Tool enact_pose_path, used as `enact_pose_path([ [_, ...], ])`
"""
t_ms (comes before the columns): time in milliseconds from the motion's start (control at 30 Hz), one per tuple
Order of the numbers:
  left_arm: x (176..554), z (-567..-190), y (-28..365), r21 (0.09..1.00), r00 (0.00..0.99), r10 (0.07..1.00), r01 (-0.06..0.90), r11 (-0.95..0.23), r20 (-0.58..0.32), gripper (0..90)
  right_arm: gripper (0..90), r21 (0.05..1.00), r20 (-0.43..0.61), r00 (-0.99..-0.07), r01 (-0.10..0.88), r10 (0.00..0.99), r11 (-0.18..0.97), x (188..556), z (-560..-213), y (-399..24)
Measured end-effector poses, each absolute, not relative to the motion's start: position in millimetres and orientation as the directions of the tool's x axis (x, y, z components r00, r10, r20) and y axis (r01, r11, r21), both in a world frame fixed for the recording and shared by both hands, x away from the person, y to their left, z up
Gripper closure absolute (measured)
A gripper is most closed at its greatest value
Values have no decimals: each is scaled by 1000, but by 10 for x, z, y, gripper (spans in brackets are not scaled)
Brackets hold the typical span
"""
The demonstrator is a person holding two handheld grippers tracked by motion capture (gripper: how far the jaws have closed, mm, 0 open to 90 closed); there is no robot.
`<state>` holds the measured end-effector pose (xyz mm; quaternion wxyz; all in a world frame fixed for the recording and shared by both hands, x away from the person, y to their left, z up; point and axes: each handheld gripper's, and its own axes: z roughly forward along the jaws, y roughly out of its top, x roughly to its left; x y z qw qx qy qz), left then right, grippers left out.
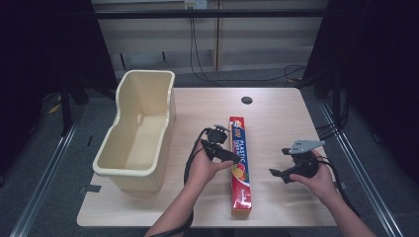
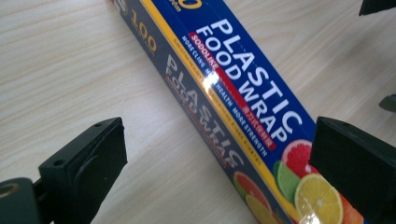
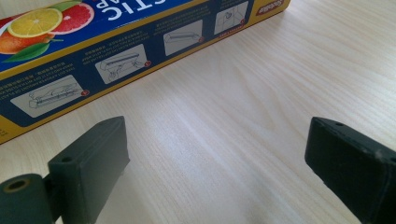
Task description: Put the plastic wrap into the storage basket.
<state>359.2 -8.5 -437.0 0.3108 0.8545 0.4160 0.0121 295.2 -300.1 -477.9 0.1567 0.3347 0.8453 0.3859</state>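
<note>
A long plastic food wrap box, blue and red with citrus fruit printed on it, lies lengthwise on the wooden table near its front middle. My left gripper is open at the box's left side, level with its middle. In the left gripper view the box runs diagonally between the two spread jaws, and neither jaw touches it. My right gripper is open to the right of the box, a short way from it. The right gripper view has the box's side at the upper left and bare table between the jaws.
A cream plastic bin stands empty on the table's left part, hanging slightly past the left edge. A dark cable hole sits near the far edge. Bare wood lies right of the box. Cables run across the floor behind.
</note>
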Motion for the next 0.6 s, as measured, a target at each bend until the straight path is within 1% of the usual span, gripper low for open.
enact_pose_path([
  [100,3641,-4374,-137,526,652,722,708,-471,-232,35,57,762,-3,-727,443,686,473,2954,-4773,-3004],
  [133,3649,-4382,-171,527,641,728,717,-456,-242,35,57,762,-3,-727,443,686,473,2954,-4773,-3004],
  [300,3709,-4410,-288,491,650,728,718,-493,-220,18,57,763,-1,-725,444,689,469,2954,-4771,-3008],
  [400,3726,-4420,-360,488,643,731,725,-486,-229,18,57,763,-2,-723,446,691,469,2953,-4765,-3016],
  [600,3753,-4449,-478,459,652,725,726,-512,-221,16,59,767,-4,-720,444,694,464,2956,-4764,-3028],
])
